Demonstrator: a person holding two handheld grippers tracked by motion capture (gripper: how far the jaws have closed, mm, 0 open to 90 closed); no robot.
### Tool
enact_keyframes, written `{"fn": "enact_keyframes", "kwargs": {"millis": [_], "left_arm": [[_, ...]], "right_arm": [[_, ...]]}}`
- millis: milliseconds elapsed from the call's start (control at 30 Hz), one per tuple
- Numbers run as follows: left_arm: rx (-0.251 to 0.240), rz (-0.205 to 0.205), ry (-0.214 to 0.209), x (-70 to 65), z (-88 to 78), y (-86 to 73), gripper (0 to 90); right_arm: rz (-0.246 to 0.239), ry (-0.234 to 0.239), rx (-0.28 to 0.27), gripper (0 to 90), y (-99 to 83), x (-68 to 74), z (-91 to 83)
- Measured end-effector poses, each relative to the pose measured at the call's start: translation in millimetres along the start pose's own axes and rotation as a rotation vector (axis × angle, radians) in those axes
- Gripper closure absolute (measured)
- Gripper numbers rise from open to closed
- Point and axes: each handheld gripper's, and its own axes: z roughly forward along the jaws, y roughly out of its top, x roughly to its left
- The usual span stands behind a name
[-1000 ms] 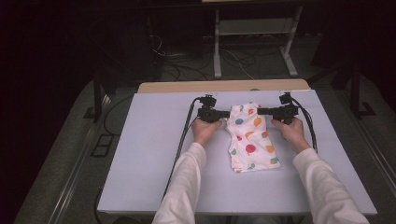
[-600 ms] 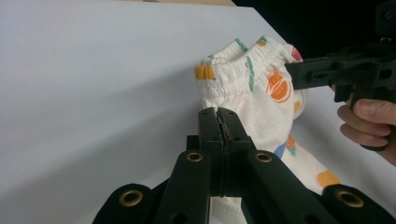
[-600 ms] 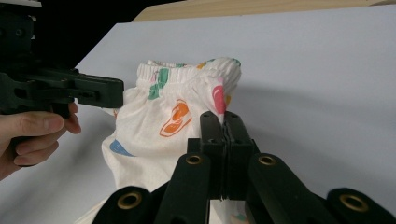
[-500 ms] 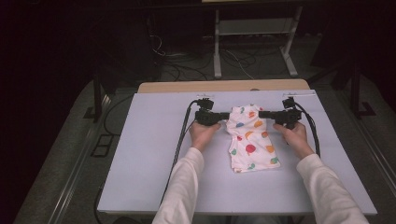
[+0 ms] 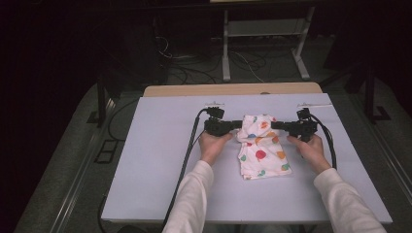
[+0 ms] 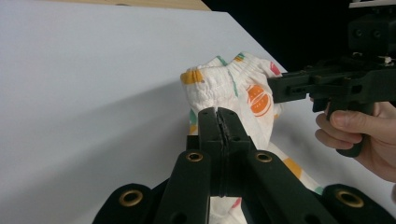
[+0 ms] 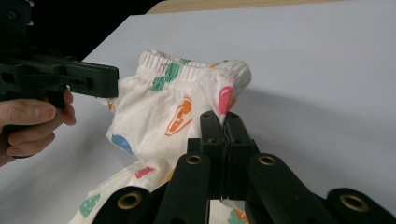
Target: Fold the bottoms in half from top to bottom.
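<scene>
**Patterned shorts held at the waistband between two tongs**

The patterned shorts [image 5: 262, 147] lie on the white tabletop [image 5: 145, 165], between the two hands. The left tongs [image 5: 237, 124] pinch the waistband's left corner and the right tongs [image 5: 273, 124] its right corner; each pair is clamped tight on the fabric. The elastic waistband [image 7: 187, 63] stands raised between the two tongs, while the legs trail flat on the tabletop toward the person.
</scene>
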Motion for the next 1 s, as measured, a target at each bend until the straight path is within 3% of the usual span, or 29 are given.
{"fn": "enact_keyframes", "kwargs": {"millis": [300, 433, 1000], "left_arm": [[0.008, 0.004, -0.015, -6.0, 1.2, -11.1, 88.6], [0.017, 0.015, -0.021, -10.0, 0.7, -13.1, 88.6], [0.055, 0.073, -0.048, -22.9, -6.1, -21.9, 88.6]], "right_arm": [[-0.009, 0.002, 0.000, 87.3, -10.2, 3.4, -5.9], [-0.032, -0.012, 0.007, 87.3, -13.4, 7.1, -8.6], [-0.038, -0.003, 0.029, 87.3, -29.1, 18.5, -25.4]]}}
